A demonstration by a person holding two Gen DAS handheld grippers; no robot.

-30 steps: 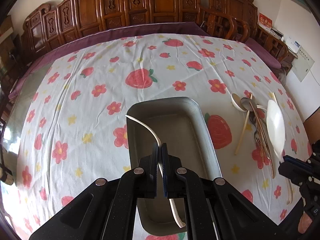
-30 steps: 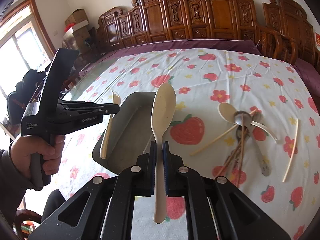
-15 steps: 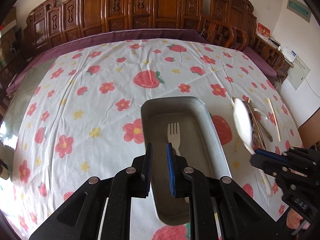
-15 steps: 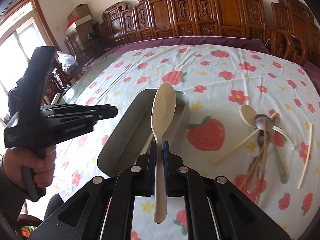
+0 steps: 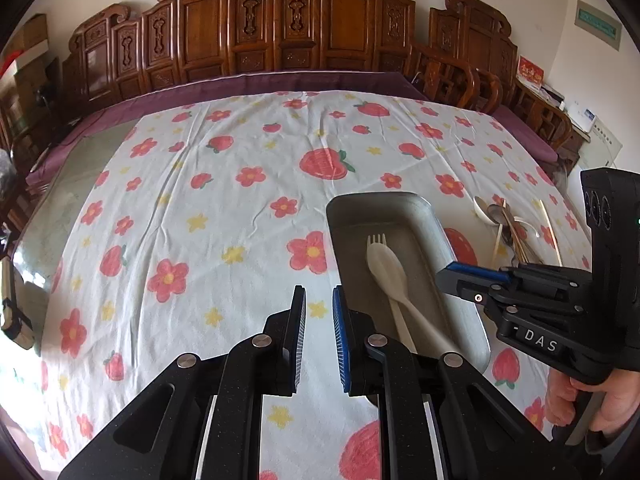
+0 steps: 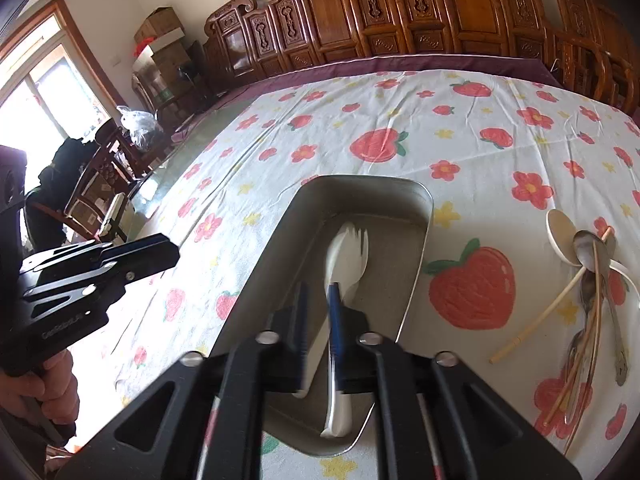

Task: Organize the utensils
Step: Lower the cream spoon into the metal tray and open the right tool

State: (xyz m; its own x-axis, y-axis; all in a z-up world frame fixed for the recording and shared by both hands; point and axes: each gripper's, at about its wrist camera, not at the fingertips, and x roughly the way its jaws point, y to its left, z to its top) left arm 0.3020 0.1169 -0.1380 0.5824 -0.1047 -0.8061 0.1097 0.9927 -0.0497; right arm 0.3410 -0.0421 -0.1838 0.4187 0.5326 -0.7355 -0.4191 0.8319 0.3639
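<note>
A metal tray [image 5: 400, 197] [image 6: 360, 179] holds a white plastic fork [image 5: 376, 240] [image 6: 358, 240]. A cream spoon [image 5: 388, 272] [image 6: 334, 258] lies over the fork, blurred in the right wrist view. My right gripper [image 6: 319, 320] [image 5: 444, 280] hangs over the tray, its jaws opening. The spoon's handle runs by the blue pad, and neither pad presses on it. My left gripper [image 5: 319, 320] [image 6: 172, 254] is left of the tray, slightly open over bare tablecloth, with nothing between its fingers.
A heap of loose utensils [image 5: 512, 232] [image 6: 592, 280] with spoons and chopsticks lies right of the tray. A single chopstick [image 5: 550, 228] lies beyond it. The strawberry tablecloth [image 5: 240, 200] covers a large table. Carved wooden chairs [image 5: 280, 32] line the far edge.
The left gripper let go of the fork into the tray and drew off to the left. The right gripper carried the spoon over the tray, parted its jaws, and the spoon dropped in.
</note>
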